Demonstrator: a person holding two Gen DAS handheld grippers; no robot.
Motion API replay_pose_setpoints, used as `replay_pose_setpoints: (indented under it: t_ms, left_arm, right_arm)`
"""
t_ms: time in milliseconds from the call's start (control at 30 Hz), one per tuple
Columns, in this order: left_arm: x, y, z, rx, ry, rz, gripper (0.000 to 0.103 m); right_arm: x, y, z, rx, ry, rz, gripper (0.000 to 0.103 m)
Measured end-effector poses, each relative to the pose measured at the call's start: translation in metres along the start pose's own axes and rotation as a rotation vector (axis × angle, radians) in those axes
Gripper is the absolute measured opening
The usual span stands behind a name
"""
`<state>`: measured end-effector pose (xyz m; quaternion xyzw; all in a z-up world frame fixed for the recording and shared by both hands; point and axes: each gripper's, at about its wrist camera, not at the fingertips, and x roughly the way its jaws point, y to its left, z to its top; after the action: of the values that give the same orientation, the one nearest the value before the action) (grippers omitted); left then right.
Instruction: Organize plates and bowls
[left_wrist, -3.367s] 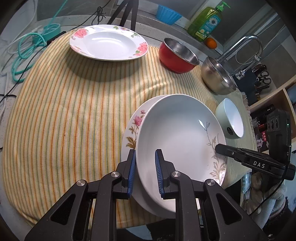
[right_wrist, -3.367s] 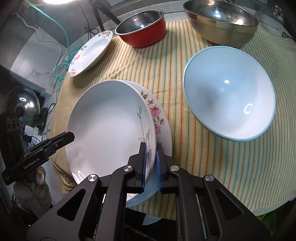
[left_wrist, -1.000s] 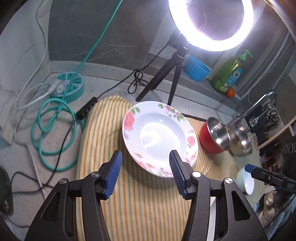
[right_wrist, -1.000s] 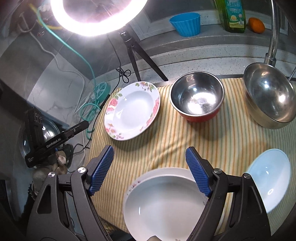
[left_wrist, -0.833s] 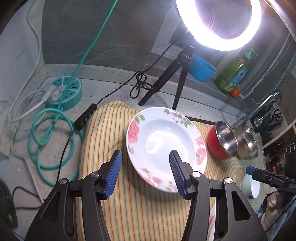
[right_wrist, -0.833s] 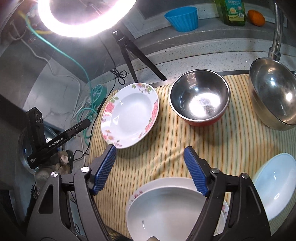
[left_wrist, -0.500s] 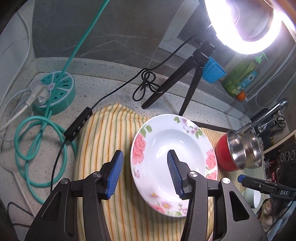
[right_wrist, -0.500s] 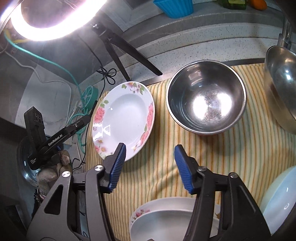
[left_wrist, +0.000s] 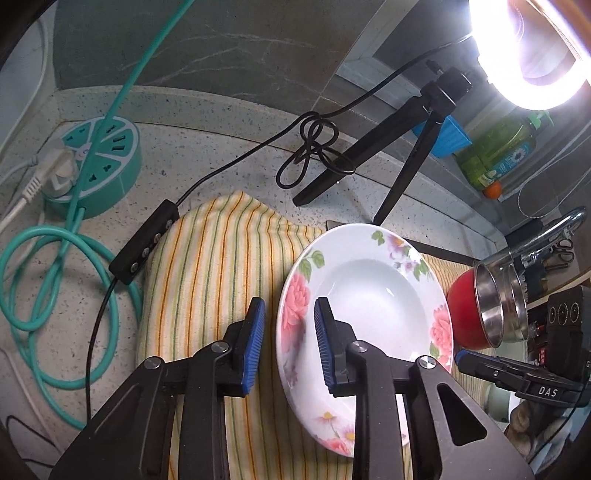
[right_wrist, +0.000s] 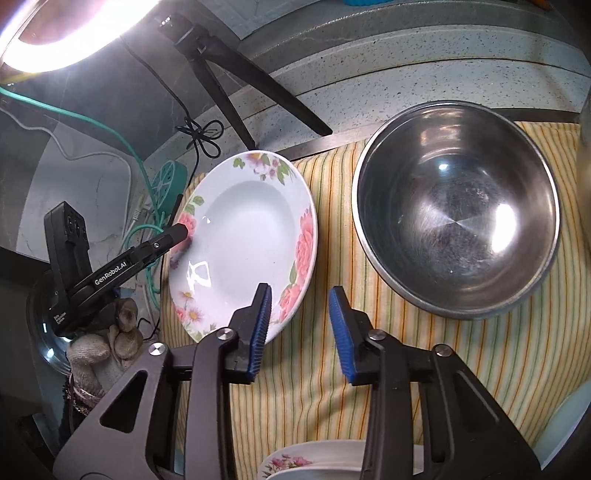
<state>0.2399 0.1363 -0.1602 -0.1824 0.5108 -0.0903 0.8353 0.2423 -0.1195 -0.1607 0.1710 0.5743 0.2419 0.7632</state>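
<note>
A white soup plate with pink roses (left_wrist: 369, 299) lies on the striped cloth (left_wrist: 207, 266); it also shows in the right wrist view (right_wrist: 243, 236). My left gripper (left_wrist: 289, 339) is open, its jaws straddling the plate's left rim. My right gripper (right_wrist: 300, 328) is open, its jaws straddling the plate's right rim. The left gripper's tip (right_wrist: 173, 236) shows at the plate's far rim. A red-sided steel bowl (right_wrist: 458, 229) stands right of the plate. Stacked plates (right_wrist: 314, 461) peek in at the bottom.
A ring light on a black tripod (left_wrist: 413, 155) stands behind the plate, its cable and switch (left_wrist: 144, 240) on the counter. A teal power strip (left_wrist: 96, 166) with coiled cord sits left. A large steel bowl (left_wrist: 517, 299) and a tap (left_wrist: 554, 229) are at the right.
Both grippers let go of the stacked plates, opened and moved to the rose plate at the back. In the last half second they closed in on its opposite rims and narrowed somewhat.
</note>
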Motion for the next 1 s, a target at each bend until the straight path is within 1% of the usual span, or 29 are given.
replay_pose_setpoints:
  t_ms: [67, 100, 133, 167, 200, 300, 400, 667, 1000]
  left_arm:
    - [0.003, -0.002, 0.001, 0.008, 0.007, -0.002, 0.022]
    - [0.004, -0.002, 0.001, 0.014, 0.009, -0.002, 0.019]
    - [0.004, -0.003, 0.001, 0.019, 0.011, -0.002, 0.018]
    - [0.005, -0.003, 0.001, 0.023, 0.012, -0.004, 0.018]
    - [0.006, -0.004, 0.001, 0.025, 0.014, -0.004, 0.018]
    - [0.007, -0.003, 0.002, 0.024, 0.015, -0.008, 0.017]
    - [0.007, -0.002, 0.003, 0.029, 0.015, -0.011, 0.017]
    - [0.001, -0.004, -0.004, 0.039, 0.004, -0.010, 0.017]
    - [-0.019, -0.006, -0.019, 0.017, -0.022, -0.026, 0.017]
  right_arm:
    - [0.006, -0.001, 0.001, 0.003, 0.006, -0.003, 0.029]
    - [0.008, -0.001, 0.002, 0.006, 0.009, -0.004, 0.026]
    - [0.011, -0.001, 0.003, 0.007, 0.012, -0.004, 0.024]
    - [0.012, -0.001, 0.003, 0.006, 0.015, -0.005, 0.018]
    - [0.015, -0.001, 0.004, 0.002, 0.019, -0.007, 0.015]
    - [0.019, 0.002, 0.006, -0.014, 0.023, -0.006, 0.011]
    - [0.018, 0.005, 0.005, -0.035, 0.021, -0.026, 0.011]
    - [0.020, 0.011, 0.006, -0.070, 0.027, -0.046, 0.012]
    - [0.013, 0.015, -0.005, -0.093, 0.042, -0.022, 0.012]
